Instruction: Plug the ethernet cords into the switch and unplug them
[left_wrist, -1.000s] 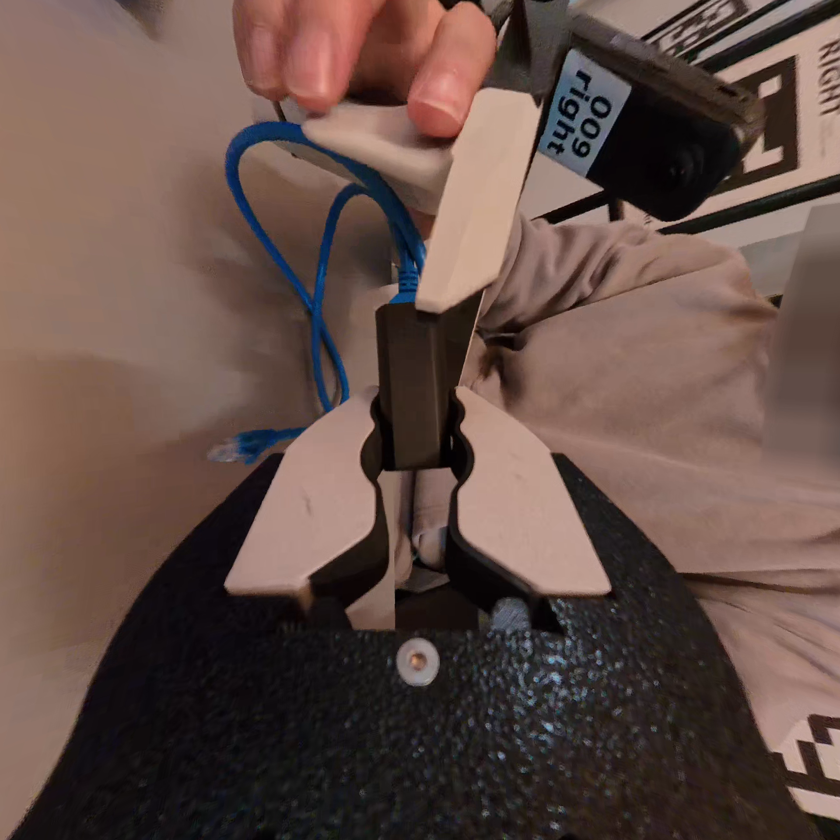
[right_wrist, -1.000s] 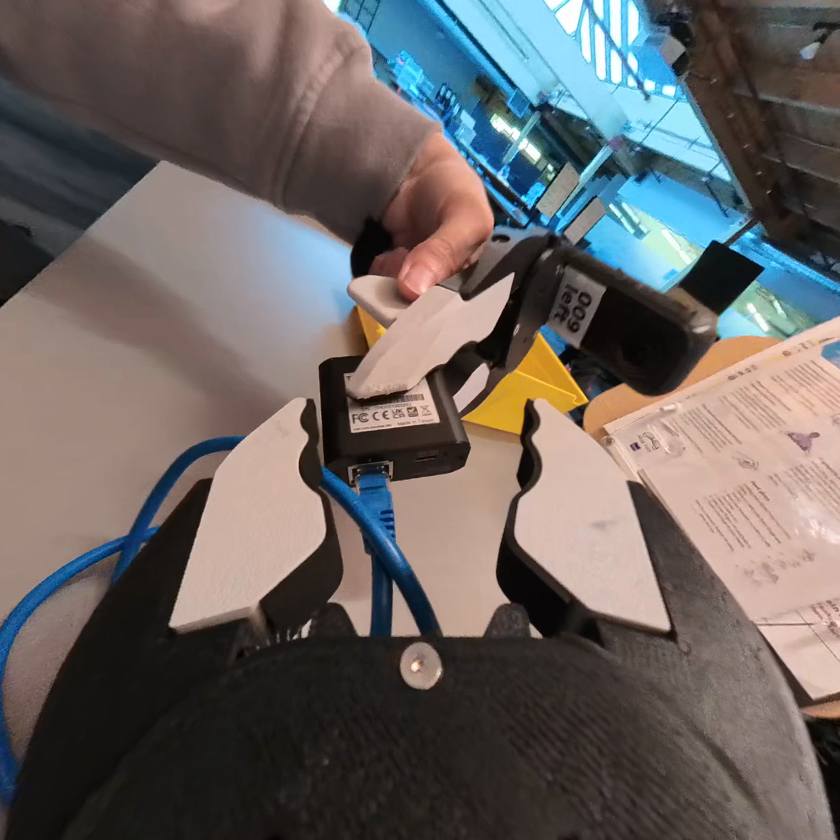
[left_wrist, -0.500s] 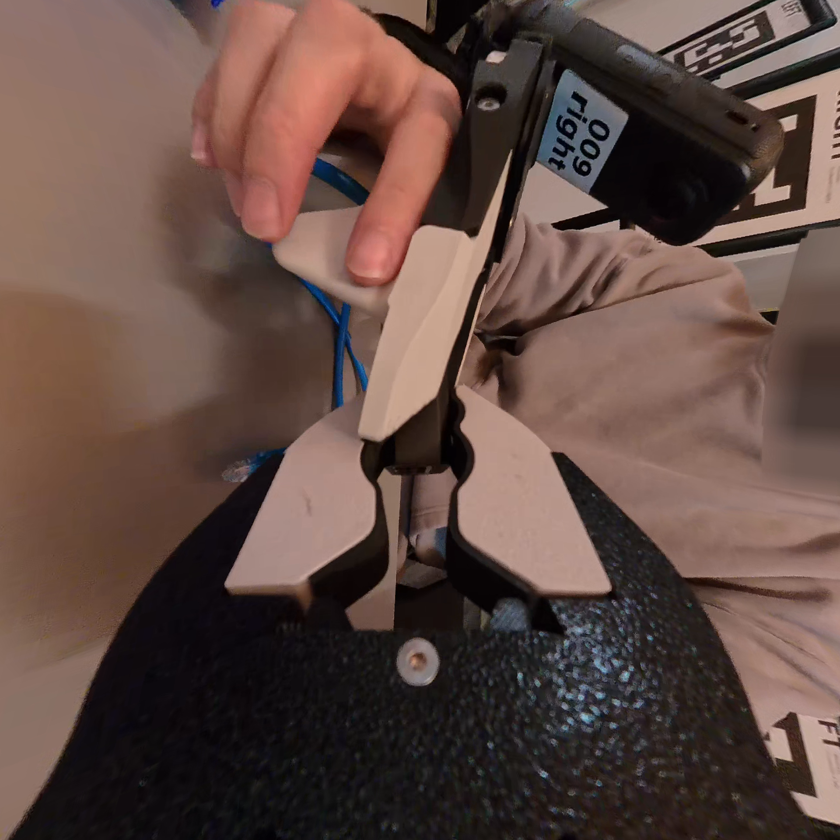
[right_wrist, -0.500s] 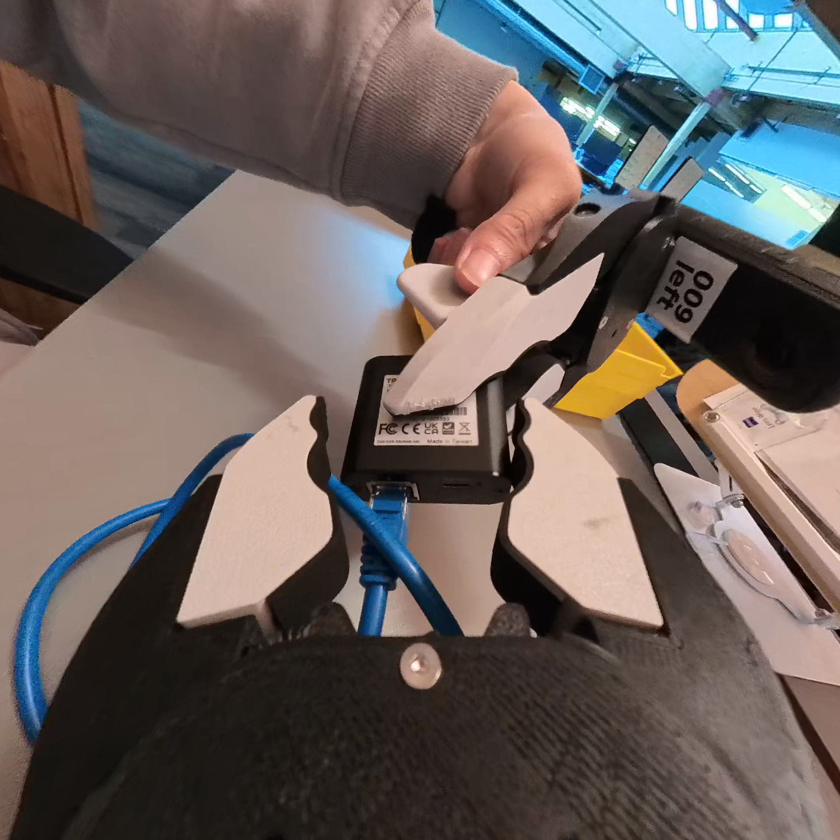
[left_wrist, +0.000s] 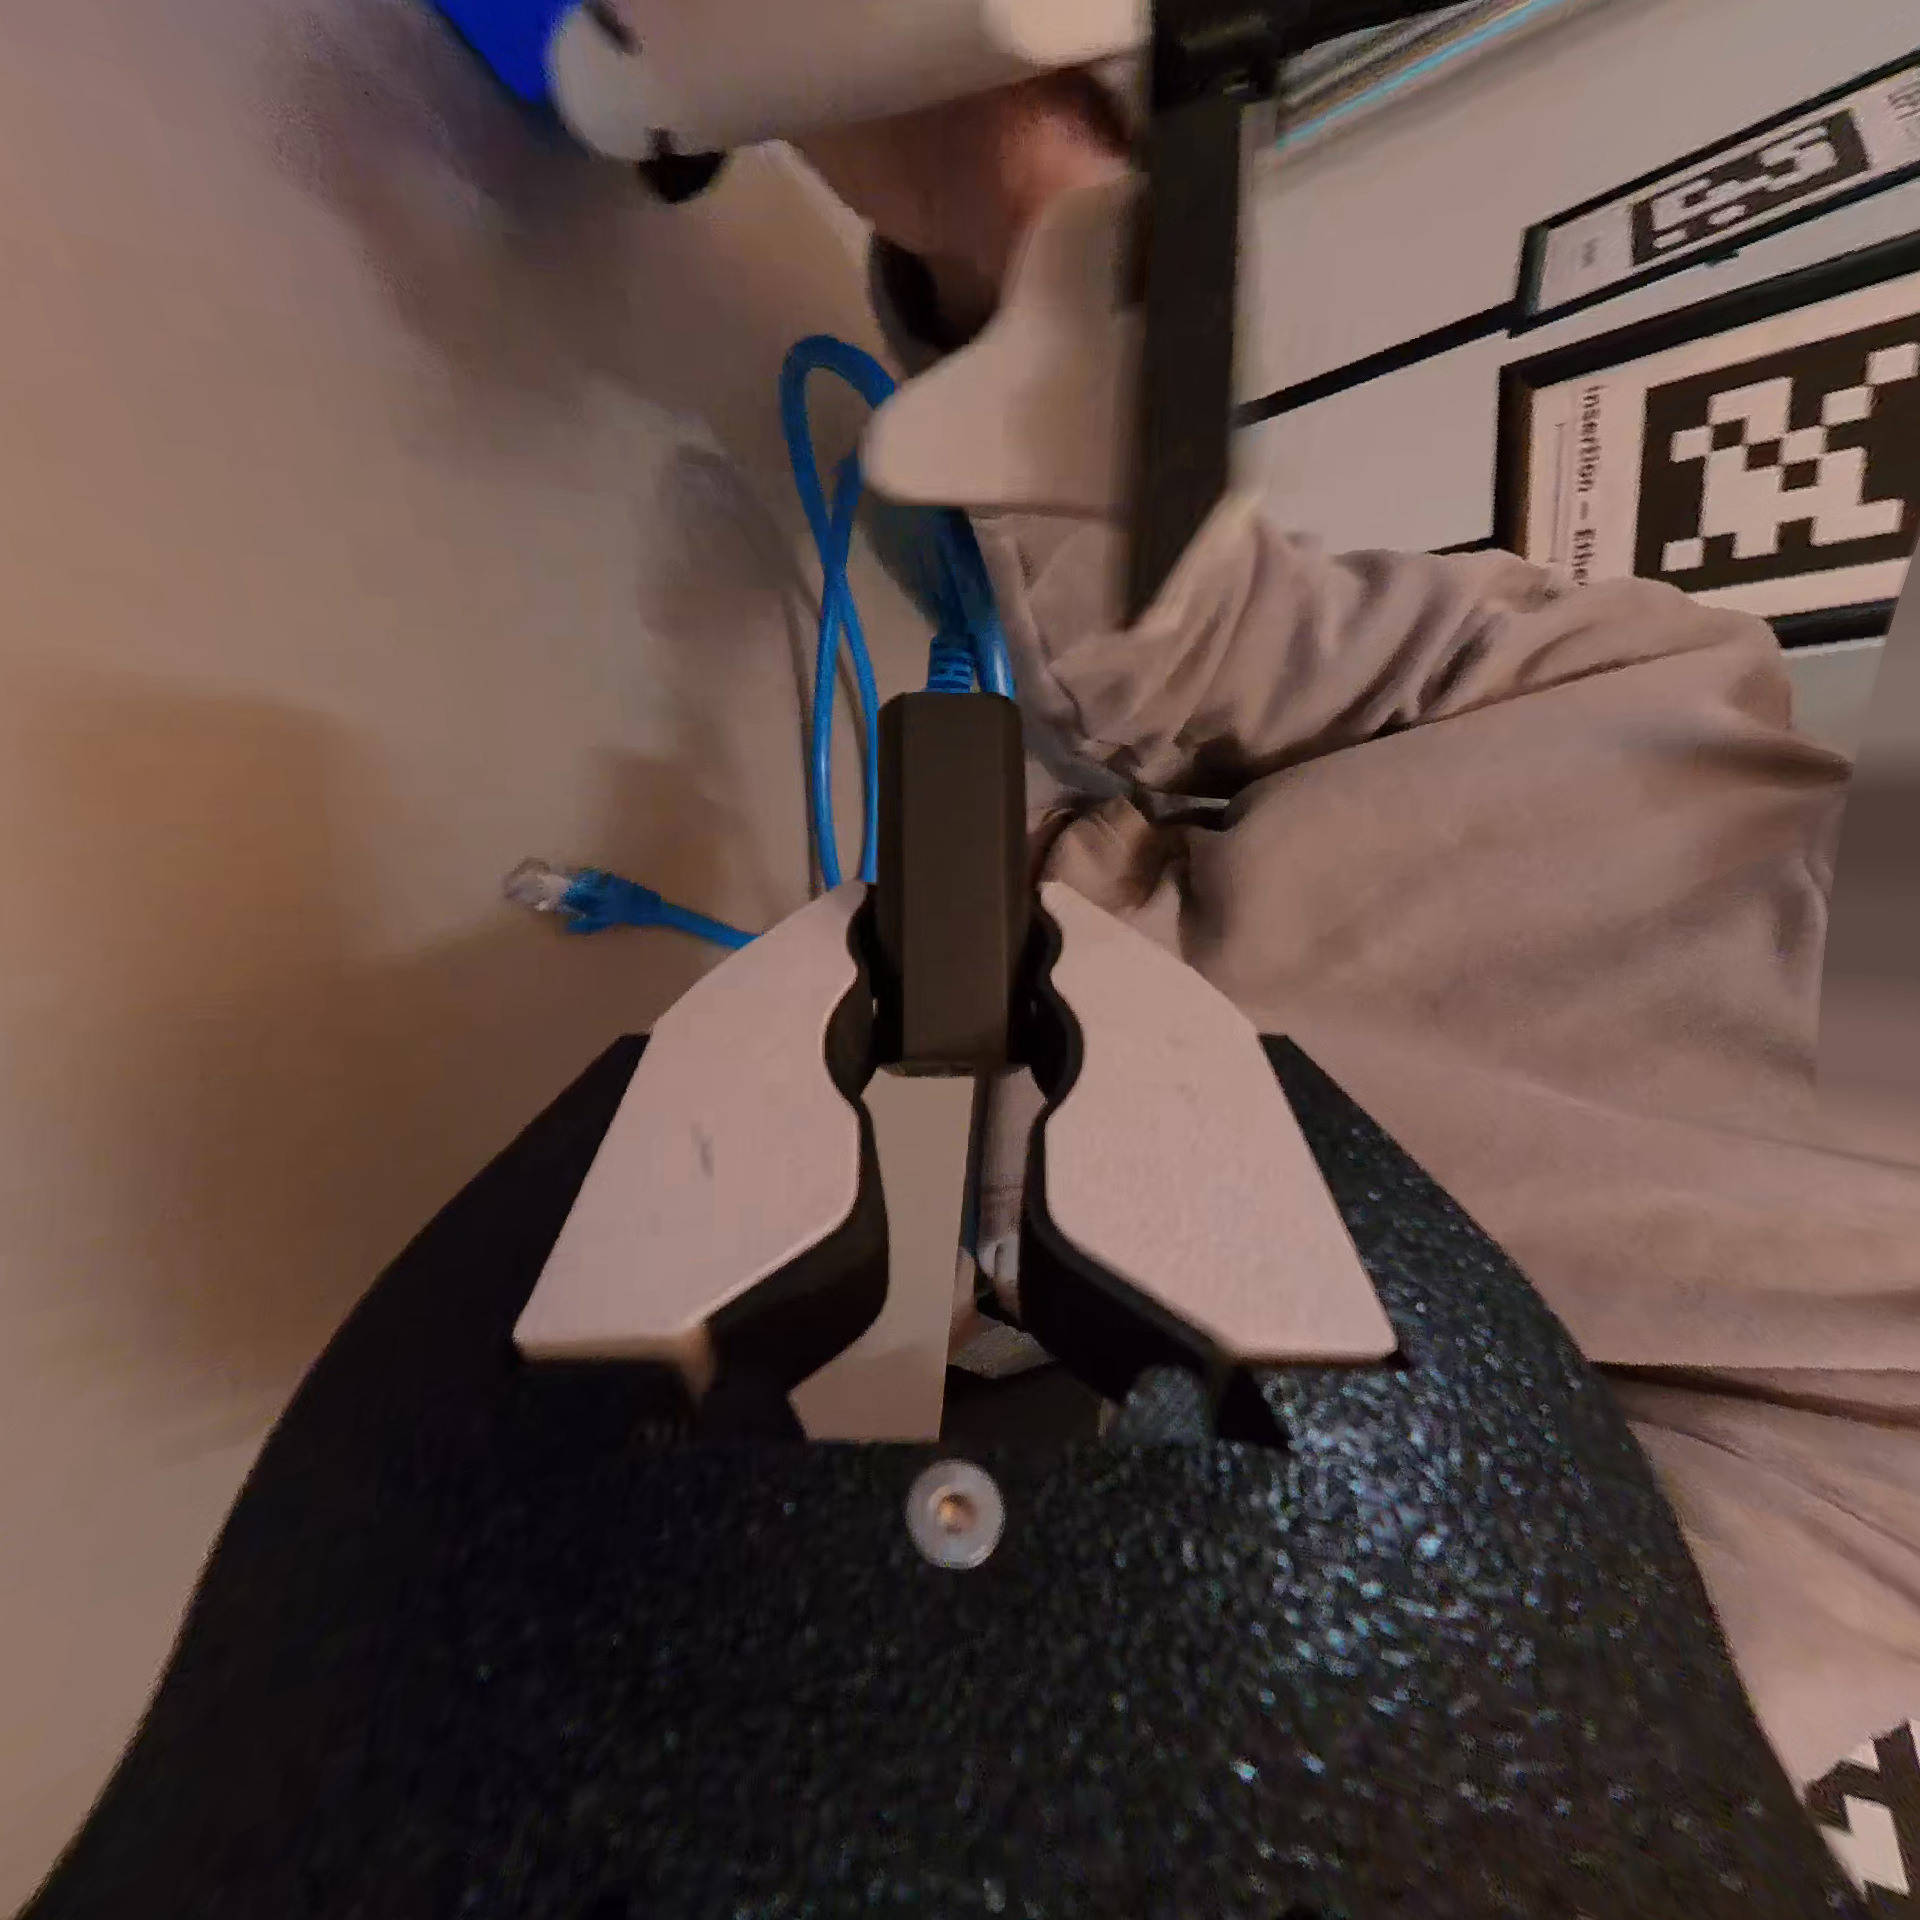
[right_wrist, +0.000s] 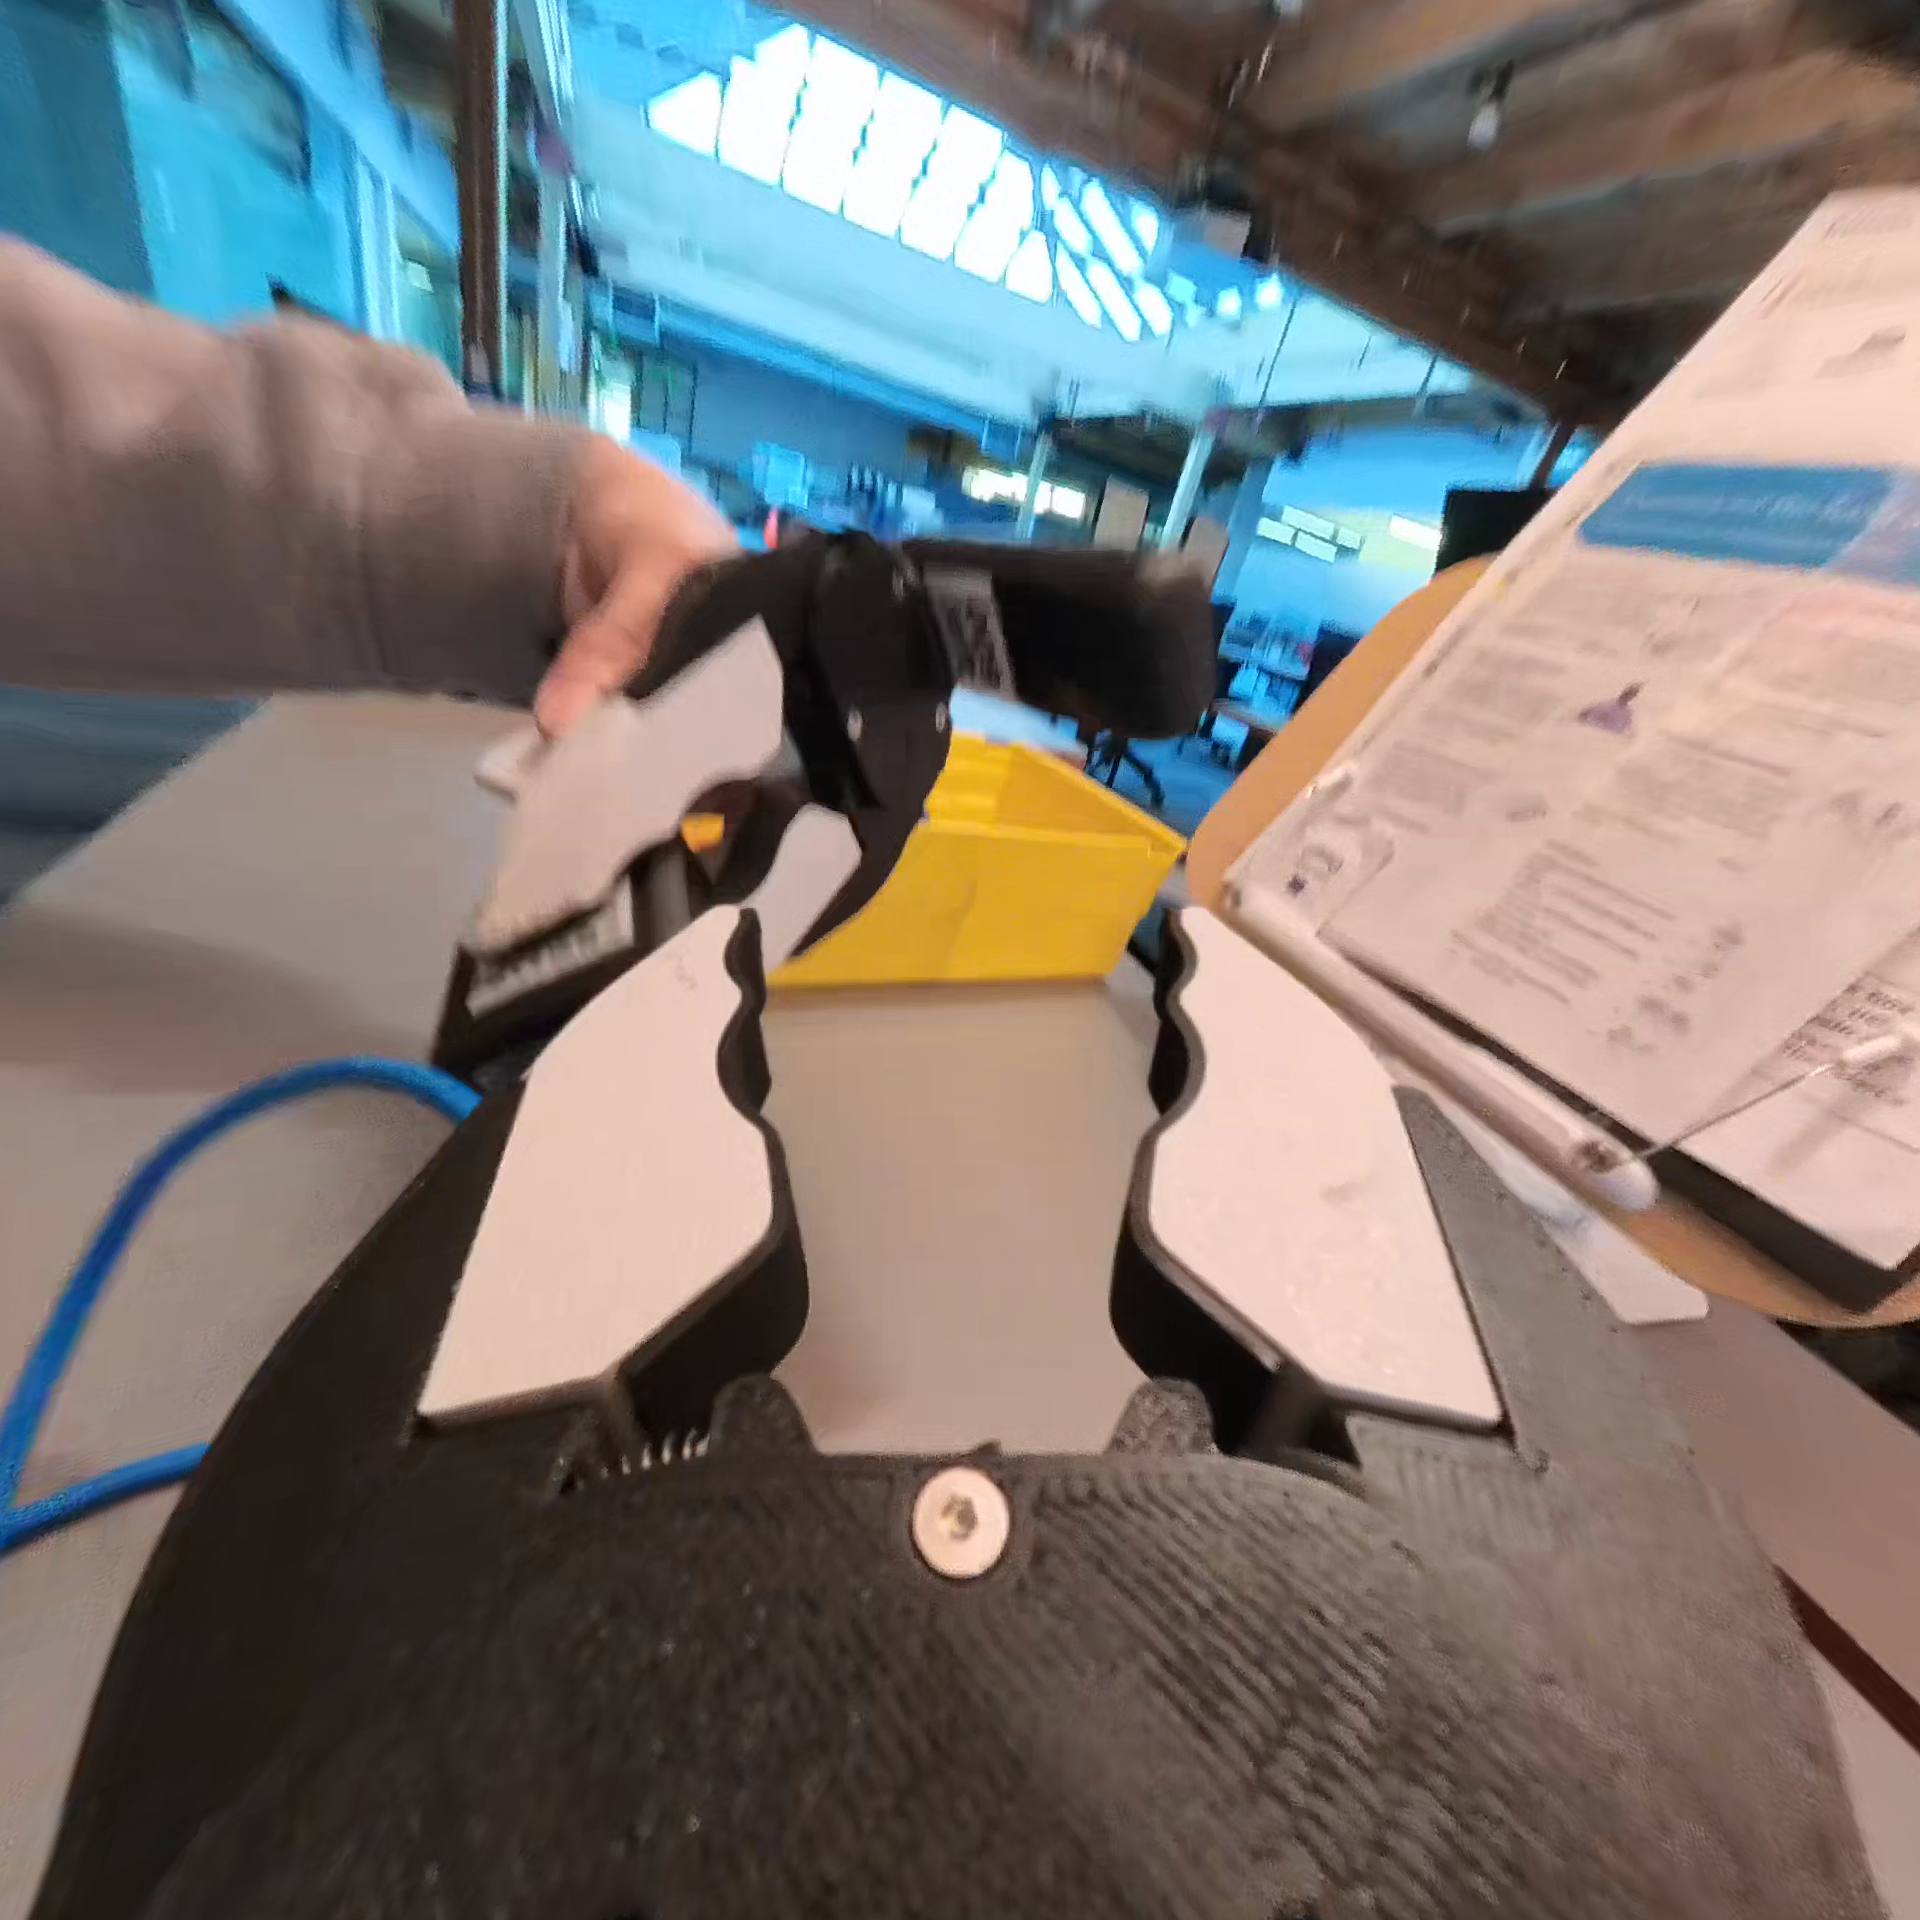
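Observation:
My left gripper (left_wrist: 951, 904) is shut on the black switch (left_wrist: 945, 810), which it holds edge-on. A blue ethernet cord (left_wrist: 831, 644) is plugged into the switch's far end, and its other plug (left_wrist: 540, 888) lies loose on the table. My right gripper (right_wrist: 961, 935) is open and empty, to the right of the switch (right_wrist: 540, 961). In the right wrist view a hand holds the left gripper (right_wrist: 613, 831) on the switch, and the blue cord (right_wrist: 187, 1132) runs off to the left. The right gripper (left_wrist: 1029, 416) shows blurred above the switch in the left wrist view.
A yellow bin (right_wrist: 1018, 883) stands behind the switch. A clear stand with printed sheets (right_wrist: 1621, 810) leans close on the right. Boards with black-and-white markers (left_wrist: 1766, 457) and a grey sleeve (left_wrist: 1403, 935) are to the right of the switch. The pale table (right_wrist: 956, 1195) lies under the right gripper.
My right gripper has swung right and away from the switch, still open. The left gripper keeps its hold on the switch, and the cord stays plugged in.

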